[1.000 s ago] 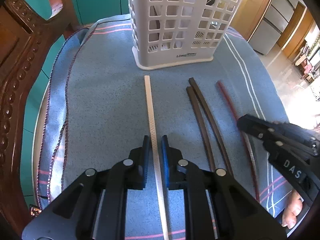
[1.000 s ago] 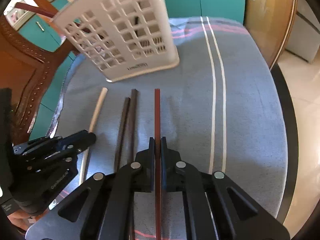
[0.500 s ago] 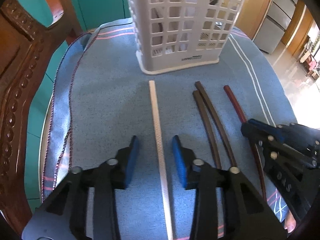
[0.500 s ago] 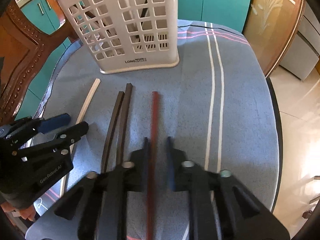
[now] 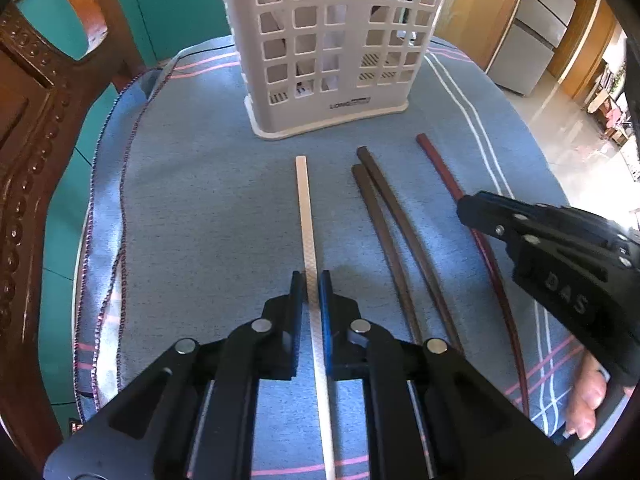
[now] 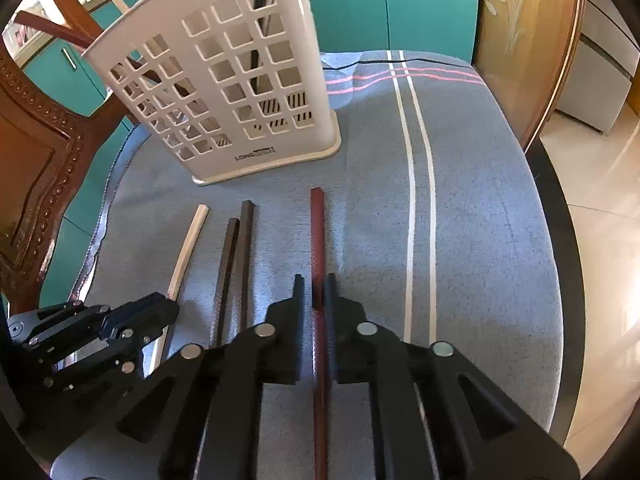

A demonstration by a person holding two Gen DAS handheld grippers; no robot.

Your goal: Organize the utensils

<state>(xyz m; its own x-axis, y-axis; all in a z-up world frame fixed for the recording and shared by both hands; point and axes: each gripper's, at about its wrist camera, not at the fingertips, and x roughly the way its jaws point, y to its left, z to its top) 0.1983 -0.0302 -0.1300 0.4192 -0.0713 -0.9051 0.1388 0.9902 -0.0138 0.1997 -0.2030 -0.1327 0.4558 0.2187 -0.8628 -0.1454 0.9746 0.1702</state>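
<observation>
The white chopstick (image 5: 309, 236) lay lengthwise between the fingers of my left gripper (image 5: 311, 280), whose jaws had just been closing and now pinched it, its long axis running straight ahead toward the white basket (image 5: 332, 52). My right gripper (image 6: 313, 284) straddled the red chopstick (image 6: 318, 232) the same way, its jaws having just opened a little, the stick touching one pad. The two dark chopsticks (image 5: 384, 216) lay untouched between them on the blue cloth (image 5: 200, 200).

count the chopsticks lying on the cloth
4: a white one in the left hand-held gripper, two dark brown side by side, a red one between the right's jaws. More may be hidden in the basket.
</observation>
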